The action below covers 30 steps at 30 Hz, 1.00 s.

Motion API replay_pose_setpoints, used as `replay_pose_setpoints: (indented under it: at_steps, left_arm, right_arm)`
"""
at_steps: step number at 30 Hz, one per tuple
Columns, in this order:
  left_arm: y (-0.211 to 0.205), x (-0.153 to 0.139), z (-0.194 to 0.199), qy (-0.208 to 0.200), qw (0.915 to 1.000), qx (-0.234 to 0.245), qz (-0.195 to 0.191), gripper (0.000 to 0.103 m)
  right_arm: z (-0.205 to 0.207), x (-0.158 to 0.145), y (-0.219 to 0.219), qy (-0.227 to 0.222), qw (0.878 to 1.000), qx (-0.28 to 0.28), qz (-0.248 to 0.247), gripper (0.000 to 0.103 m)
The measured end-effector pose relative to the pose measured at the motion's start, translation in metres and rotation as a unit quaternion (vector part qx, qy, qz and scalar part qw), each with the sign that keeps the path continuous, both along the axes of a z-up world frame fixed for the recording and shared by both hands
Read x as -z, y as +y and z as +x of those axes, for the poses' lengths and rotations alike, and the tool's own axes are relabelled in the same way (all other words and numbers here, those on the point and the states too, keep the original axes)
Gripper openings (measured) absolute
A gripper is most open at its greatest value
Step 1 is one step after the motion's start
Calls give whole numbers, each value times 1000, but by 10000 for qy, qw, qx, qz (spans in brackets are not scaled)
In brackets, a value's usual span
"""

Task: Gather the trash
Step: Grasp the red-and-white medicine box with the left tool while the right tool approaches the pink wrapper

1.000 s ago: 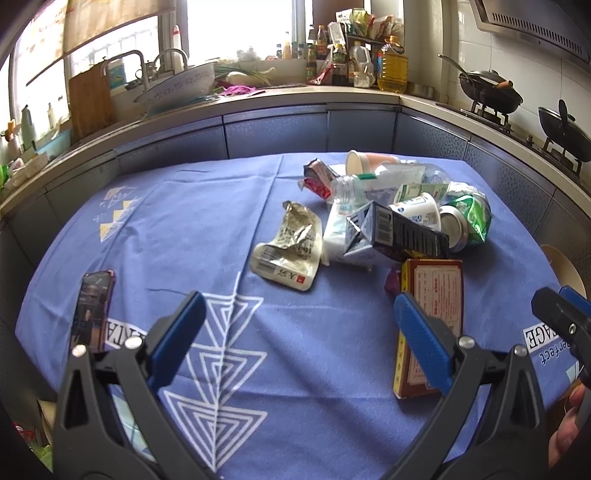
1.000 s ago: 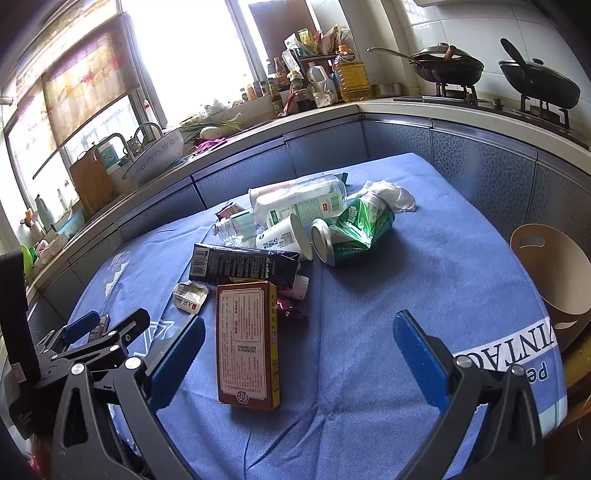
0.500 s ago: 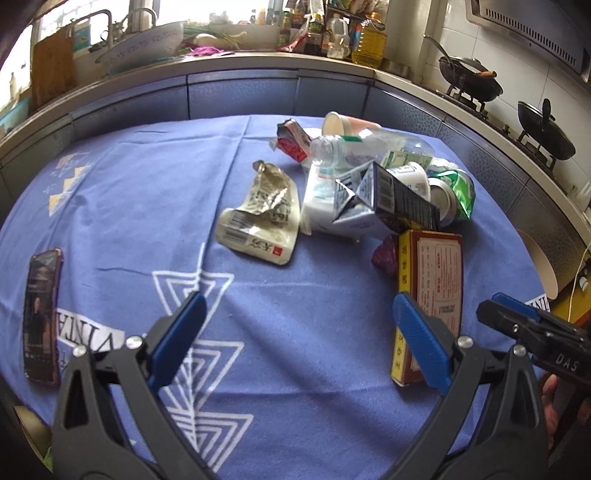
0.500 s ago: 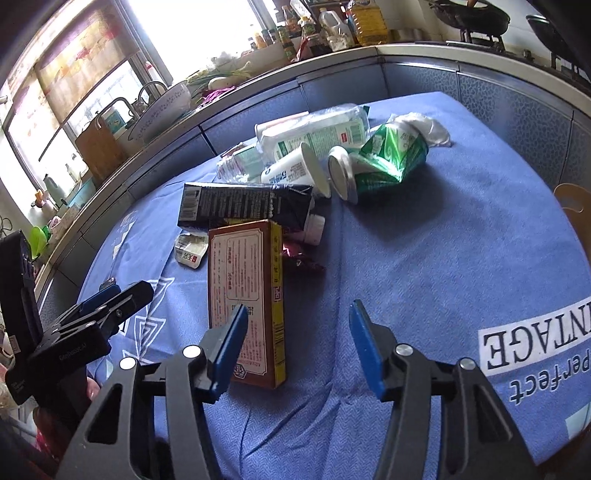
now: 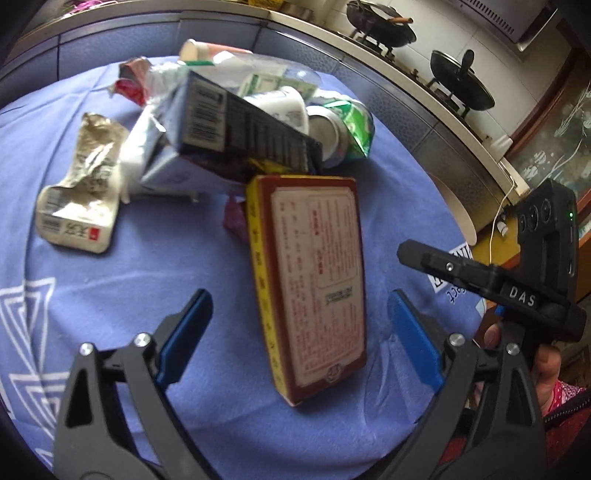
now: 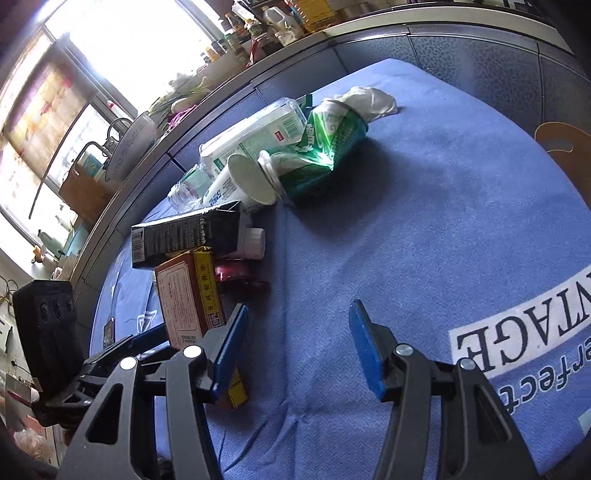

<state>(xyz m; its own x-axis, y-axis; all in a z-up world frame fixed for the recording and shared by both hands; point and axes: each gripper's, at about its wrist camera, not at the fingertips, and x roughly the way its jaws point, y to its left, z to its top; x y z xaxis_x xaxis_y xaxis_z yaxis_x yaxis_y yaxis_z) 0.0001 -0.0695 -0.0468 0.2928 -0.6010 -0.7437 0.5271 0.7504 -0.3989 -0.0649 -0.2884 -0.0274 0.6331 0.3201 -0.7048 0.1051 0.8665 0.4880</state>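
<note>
A red-and-yellow carton box [image 5: 314, 273] lies flat on the blue tablecloth [image 5: 166, 266], its near end between the open jaws of my left gripper [image 5: 299, 338]. The box also shows in the right wrist view [image 6: 188, 299]. Behind it a trash pile holds a black carton [image 5: 243, 136], a crumpled silver wrapper [image 5: 85, 184], a white cup [image 6: 240, 184] and a green bag [image 6: 325, 147]. My right gripper [image 6: 295, 343] is open and empty, just right of the box, over bare cloth. The right gripper's body shows at the right of the left wrist view [image 5: 491, 284].
A clear plastic bottle [image 6: 255, 133] and white tissue [image 6: 369, 99] lie at the back of the pile. A dark red wrapper [image 6: 236, 273] lies by the box. Kitchen counter, sink and stove pans [image 5: 384, 26] ring the table. A wooden chair back [image 6: 569, 144] stands at the right edge.
My left gripper has moved forward and right so the box now sits between its jaws. My right gripper has dropped lower and closer to the box's right side, staying open.
</note>
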Motion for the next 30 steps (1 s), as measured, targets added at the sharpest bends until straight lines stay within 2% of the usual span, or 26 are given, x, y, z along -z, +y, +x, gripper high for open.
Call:
replay_pose_setpoints:
  at_steps: [1, 3, 7, 14, 19, 26, 30]
  left_arm:
    - [-5, 3, 2, 59, 10000, 76, -13, 92]
    - [-13, 7, 4, 142, 9998, 162, -39, 83]
    - [-19, 8, 4, 201, 9996, 180, -23, 60]
    - [-1, 1, -6, -16, 9999, 15, -106, 59]
    - [25, -5, -14, -140, 9993, -322, -105, 58]
    - [62, -5, -14, -200, 9955, -892, 243, 58]
    - [71, 2, -11, -50, 9922, -1139, 505, 58]
  right_arm:
    - [-1, 0, -1, -16, 10000, 17, -3, 57]
    - [-2, -1, -4, -53, 10000, 46, -30, 57]
    - [0, 0, -4, -101, 9999, 62, -65, 57]
    - [4, 1, 5, -81, 9998, -82, -136, 57]
    - [13, -1, 29, -127, 9975, -473, -500, 57]
    - [31, 3, 66, -140, 9905, -1073, -854, 57]
    - [40, 8, 81, -79, 9869, -1281, -977, 57]
